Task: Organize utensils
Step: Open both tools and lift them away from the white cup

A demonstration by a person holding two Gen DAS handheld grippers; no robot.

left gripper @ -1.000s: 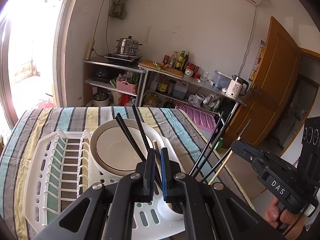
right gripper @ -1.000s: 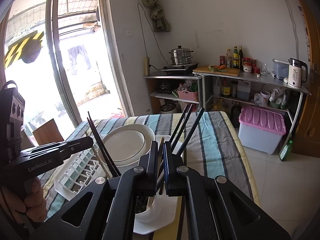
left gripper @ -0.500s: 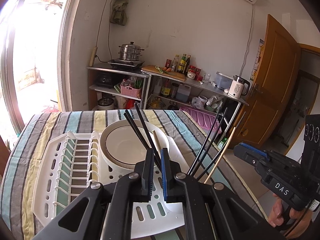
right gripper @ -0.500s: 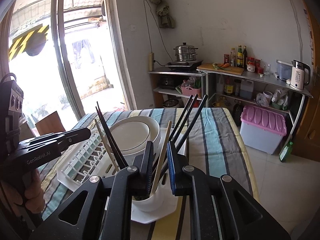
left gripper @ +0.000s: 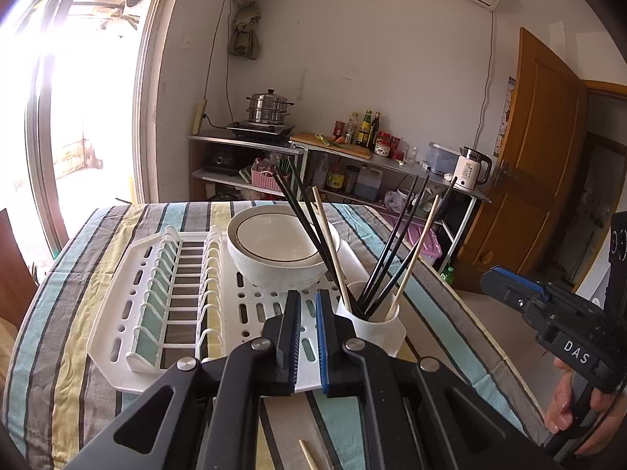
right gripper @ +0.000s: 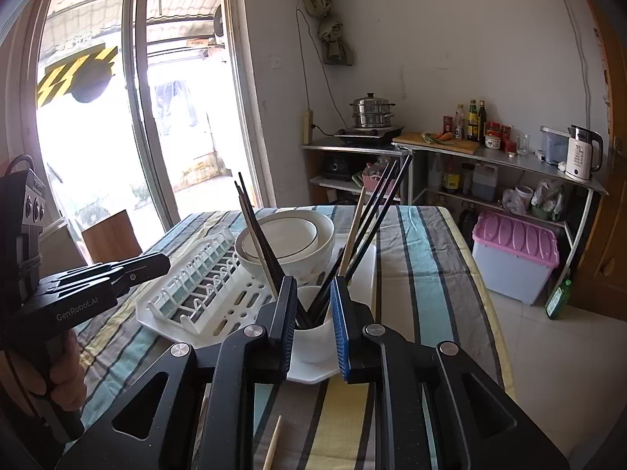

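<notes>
A white cup (left gripper: 372, 323) stands at the front right of a white dish rack (left gripper: 129, 274) and holds several black chopsticks (left gripper: 301, 215) and wooden chopsticks (left gripper: 417, 250). My left gripper (left gripper: 307, 297) is empty, its jaws a narrow gap apart, just left of the cup. My right gripper (right gripper: 311, 286) is open and empty, with the cup (right gripper: 313, 337) and chopsticks (right gripper: 376, 211) seen between its fingers. A loose wooden chopstick (left gripper: 309, 456) lies on the cloth below the grippers; it also shows in the right wrist view (right gripper: 272, 448).
Stacked white bowls (left gripper: 274, 250) sit in the rack behind the cup. A striped cloth (left gripper: 70, 372) covers the table. Metal shelves (left gripper: 352, 156) with a steamer, bottles and a kettle stand against the far wall. A purple-lidded bin (right gripper: 515, 254) is on the floor right.
Both grippers have pulled back from the cup. The right gripper let go of the chopsticks and opened. The left gripper also came off the chopsticks, which now stand free in the cup.
</notes>
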